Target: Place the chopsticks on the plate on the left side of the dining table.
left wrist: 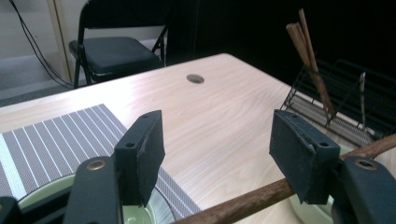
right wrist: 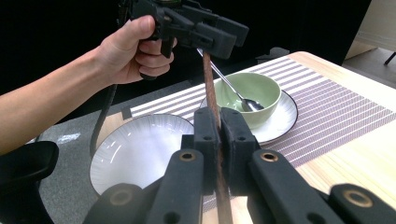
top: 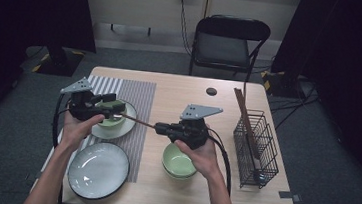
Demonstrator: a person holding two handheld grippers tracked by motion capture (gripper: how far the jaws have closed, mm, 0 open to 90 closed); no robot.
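My right gripper [right wrist: 218, 135] is shut on a brown wooden chopstick [right wrist: 210, 88], holding it near one end. The chopstick [top: 139, 122] reaches left across the table to my left gripper [top: 117, 104]. In the left gripper view the chopstick [left wrist: 243, 203] passes low behind one pad, and my left gripper [left wrist: 217, 149] stands open with a wide gap. Below it a green bowl [right wrist: 252, 91] with a metal spoon [right wrist: 233, 91] in it sits on a small white plate [right wrist: 285, 116].
A striped placemat [top: 134, 92] lies under the small plate. A large white plate [top: 98, 169] sits near the front left, and a second green bowl [top: 178, 162] lies under my right hand. A black wire rack [top: 255, 144] with more chopsticks [top: 245, 118] stands at the right. A folding chair [top: 230, 41] is beyond the table.
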